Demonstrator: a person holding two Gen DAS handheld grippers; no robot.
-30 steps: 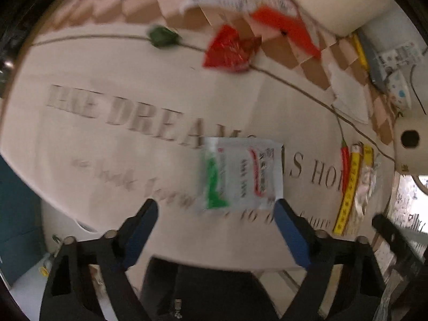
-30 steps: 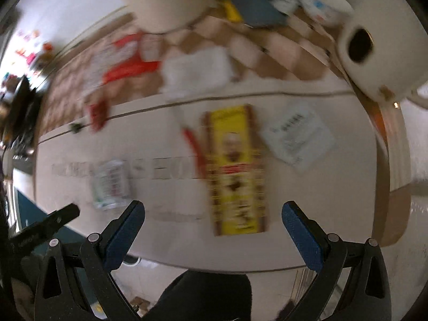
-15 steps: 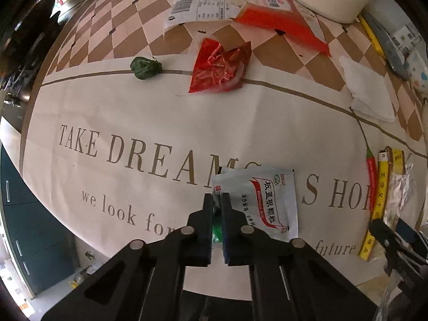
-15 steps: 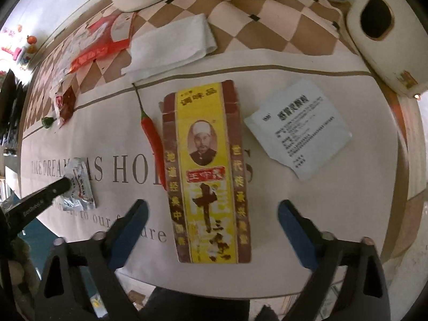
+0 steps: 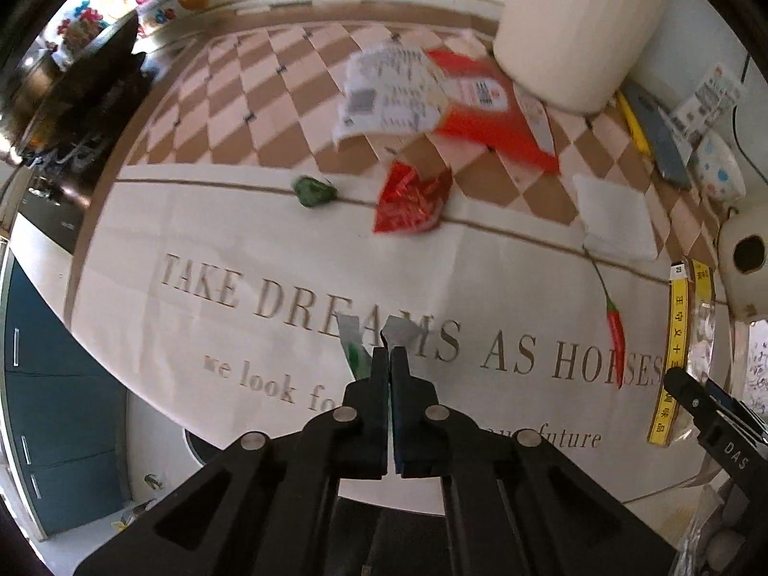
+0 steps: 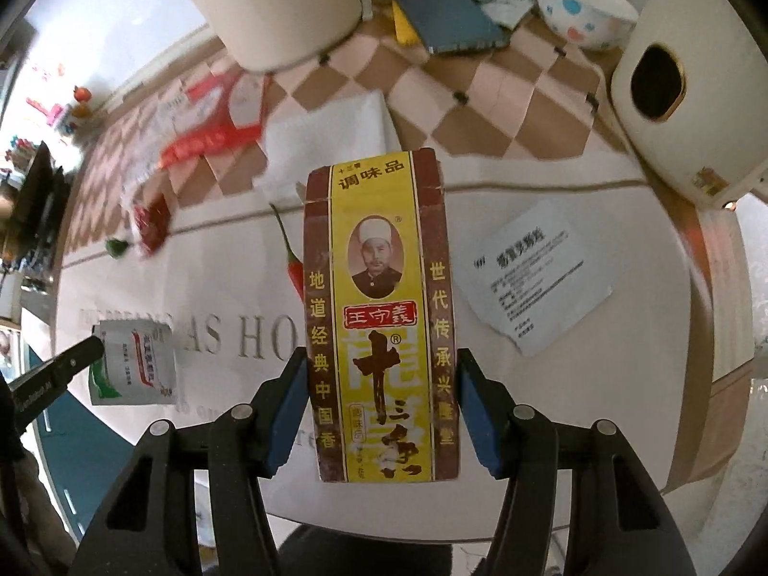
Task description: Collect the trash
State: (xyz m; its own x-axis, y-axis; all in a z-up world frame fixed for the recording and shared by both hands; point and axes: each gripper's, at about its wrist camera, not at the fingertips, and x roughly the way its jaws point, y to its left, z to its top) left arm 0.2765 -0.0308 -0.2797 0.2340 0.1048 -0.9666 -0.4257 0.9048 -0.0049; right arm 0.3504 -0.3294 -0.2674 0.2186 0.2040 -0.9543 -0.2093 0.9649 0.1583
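Note:
My left gripper (image 5: pixel 388 353) is shut on the white sachet with green and red print (image 5: pixel 357 338) and holds it edge-on, lifted off the tablecloth; the right wrist view shows the sachet (image 6: pixel 134 365) hanging from that gripper. My right gripper (image 6: pixel 381 398) is shut on the yellow-and-brown seasoning box (image 6: pixel 381 307), its blue pads against both long sides. On the cloth lie a red crumpled wrapper (image 5: pixel 413 199), a green crumpled wrapper (image 5: pixel 313 192), a red chilli (image 5: pixel 614 326) and a white leaflet (image 6: pixel 533 278).
A white bin (image 5: pixel 576 24) stands at the back, with a red-and-white packet (image 5: pixel 461 96) in front of it. A folded white tissue (image 5: pixel 617 218), a spotted bowl (image 6: pixel 585 9), a dark notebook (image 6: pixel 451 19) and a cream appliance (image 6: pixel 691 91) sit to the right.
My left gripper closed on the sachet and lifted it off the cloth. My right gripper moved onto the seasoning box and closed on its sides.

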